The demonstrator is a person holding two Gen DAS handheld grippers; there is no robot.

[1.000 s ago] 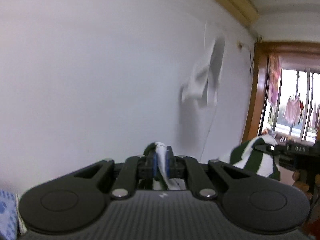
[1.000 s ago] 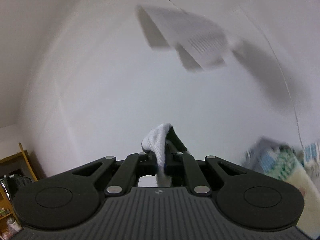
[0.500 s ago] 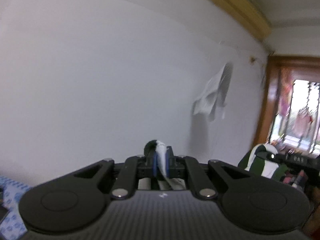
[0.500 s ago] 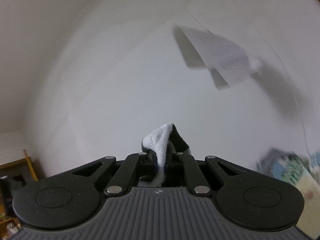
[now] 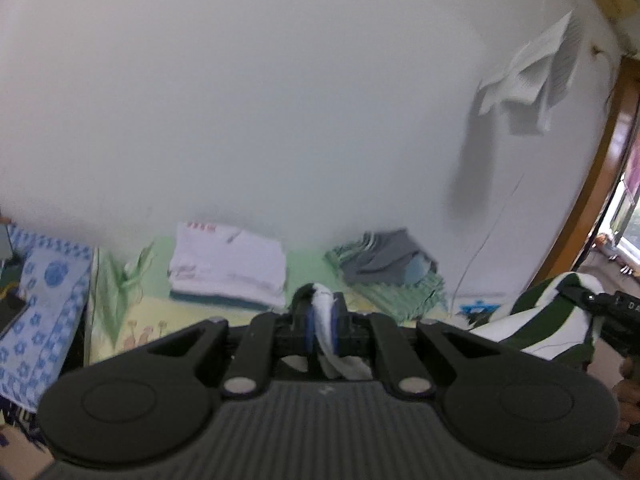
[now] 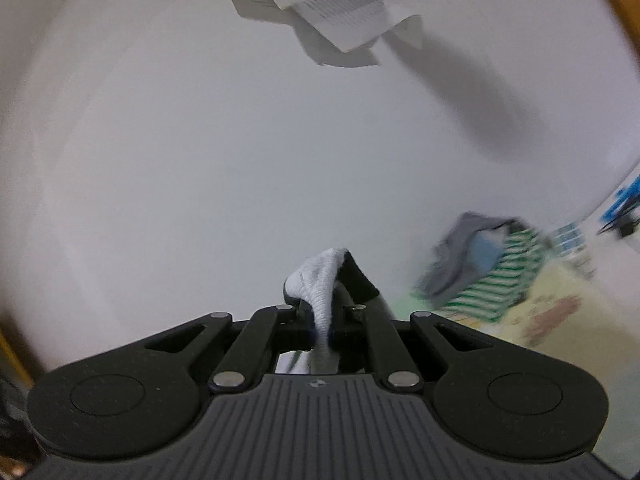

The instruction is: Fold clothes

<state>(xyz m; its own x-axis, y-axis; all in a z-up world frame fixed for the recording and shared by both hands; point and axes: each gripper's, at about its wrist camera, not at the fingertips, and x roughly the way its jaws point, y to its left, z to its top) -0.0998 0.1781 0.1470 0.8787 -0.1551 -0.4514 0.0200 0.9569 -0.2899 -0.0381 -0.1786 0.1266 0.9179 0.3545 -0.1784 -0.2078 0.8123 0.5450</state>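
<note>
White-and-dark-green striped knit, one garment [image 5: 548, 320], was held up off the bed between two handheld grippers. Left to right along the far wall: a blue-patterned cloth [image 5: 36, 308] at the left edge, a folded white stack [image 5: 228, 268], a grey-and-green pile [image 5: 388, 268], papers [image 5: 528, 84] pinned high on the wall.

Left gripper [image 5: 323, 322]: fingers pressed together, pinching a white fold of the garment. Right gripper [image 6: 326, 320]: fingers likewise pressed together, pinching a ribbed white hem with a dark band.

Step in hand, as I judged it: garment lifted by two points, being brought toward the yellow printed bedcover [image 6: 568, 332]. Next move likely calls for laying it flat on the near bedcover, short of the stacks, keeping both pinches until the cloth rests.
</note>
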